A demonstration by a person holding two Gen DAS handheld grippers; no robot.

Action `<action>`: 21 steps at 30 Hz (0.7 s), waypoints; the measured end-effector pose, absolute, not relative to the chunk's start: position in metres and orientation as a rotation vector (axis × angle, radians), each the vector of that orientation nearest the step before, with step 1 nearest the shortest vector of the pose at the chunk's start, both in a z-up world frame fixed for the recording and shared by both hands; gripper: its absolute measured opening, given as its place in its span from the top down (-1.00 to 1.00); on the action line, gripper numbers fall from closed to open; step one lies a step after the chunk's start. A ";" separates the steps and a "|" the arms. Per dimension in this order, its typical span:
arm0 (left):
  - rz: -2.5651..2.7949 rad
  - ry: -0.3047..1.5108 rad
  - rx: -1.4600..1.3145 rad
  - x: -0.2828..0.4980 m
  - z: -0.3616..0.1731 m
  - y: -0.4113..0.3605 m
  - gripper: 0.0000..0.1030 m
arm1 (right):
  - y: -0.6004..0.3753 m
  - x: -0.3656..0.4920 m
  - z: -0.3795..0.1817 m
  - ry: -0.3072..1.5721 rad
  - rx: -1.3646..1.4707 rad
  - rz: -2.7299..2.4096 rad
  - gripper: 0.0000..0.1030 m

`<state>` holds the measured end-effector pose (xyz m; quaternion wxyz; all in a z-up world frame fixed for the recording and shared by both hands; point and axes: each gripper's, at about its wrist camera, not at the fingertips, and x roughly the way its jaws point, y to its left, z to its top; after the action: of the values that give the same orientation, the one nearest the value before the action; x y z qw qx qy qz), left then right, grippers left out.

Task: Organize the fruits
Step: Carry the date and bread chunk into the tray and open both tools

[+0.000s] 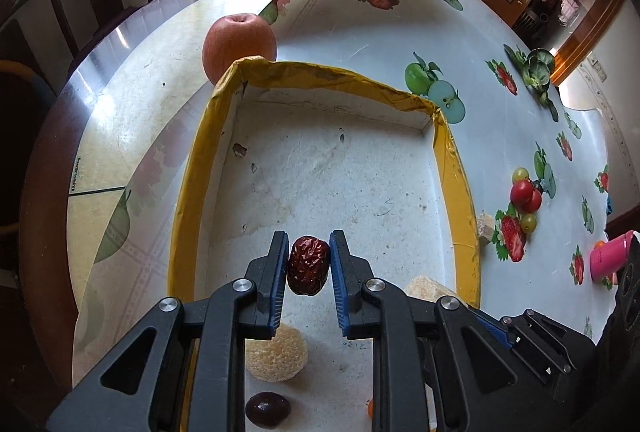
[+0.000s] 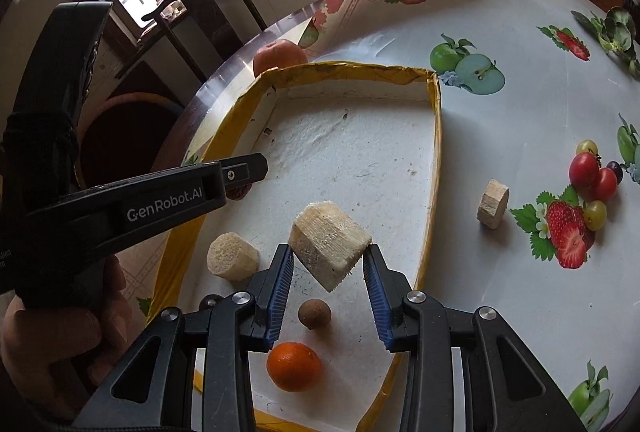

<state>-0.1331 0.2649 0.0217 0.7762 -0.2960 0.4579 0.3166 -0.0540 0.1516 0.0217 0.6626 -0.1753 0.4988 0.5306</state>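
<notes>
My left gripper point(image 1: 309, 252) is shut on a wrinkled red date point(image 1: 309, 266), held just above the floor of the white tray with a yellow rim point(image 1: 454, 168). My right gripper point(image 2: 329, 252) is shut on a pale fibrous chunk point(image 2: 330, 246) over the same tray point(image 2: 352, 66). On the tray floor lie a round pale chunk point(image 2: 232, 256), a small brown fruit point(image 2: 315, 313), an orange tangerine point(image 2: 294, 366) and a dark fruit point(image 1: 267, 409). The left gripper point(image 2: 250, 176) shows side-on in the right wrist view, with a hand on its handle.
An apple point(image 1: 239, 46) sits on the table behind the tray's far left corner. On the fruit-print cloth to the right lie another pale chunk point(image 2: 493, 206) and cherry tomatoes with grapes point(image 2: 594, 178). A pink cup point(image 1: 608, 258) stands far right. The cloth curls up at the back.
</notes>
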 end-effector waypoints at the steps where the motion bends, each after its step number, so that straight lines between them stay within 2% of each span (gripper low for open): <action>1: 0.687 0.998 -0.639 -0.133 0.018 0.264 0.65 | 0.153 -0.055 0.017 1.133 -0.409 1.197 0.28; 10: 0.696 1.062 -0.634 -0.133 -0.006 0.259 0.64 | 0.160 -0.064 0.000 1.122 -0.520 1.186 0.26; 13: 0.708 1.066 -0.640 -0.137 -0.002 0.258 0.48 | 0.160 -0.069 0.001 1.107 -0.553 1.188 0.25; 17: 0.745 1.031 -0.612 -0.147 0.015 0.254 0.43 | 0.152 -0.066 0.008 1.118 -0.521 1.189 0.20; 19: 0.775 1.015 -0.603 -0.154 0.026 0.251 0.16 | 0.144 -0.066 0.015 1.112 -0.505 1.190 0.18; 20: 0.790 1.000 -0.597 -0.158 0.032 0.250 -0.05 | 0.140 -0.066 0.019 1.110 -0.494 1.189 0.17; 21: 0.801 0.985 -0.587 -0.161 0.038 0.247 -0.08 | 0.135 -0.065 0.023 1.109 -0.478 1.191 0.17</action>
<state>-0.1612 0.2471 0.0377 0.7654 -0.2701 0.4533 0.3685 -0.0654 0.1355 0.0230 0.6615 -0.2114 0.4902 0.5267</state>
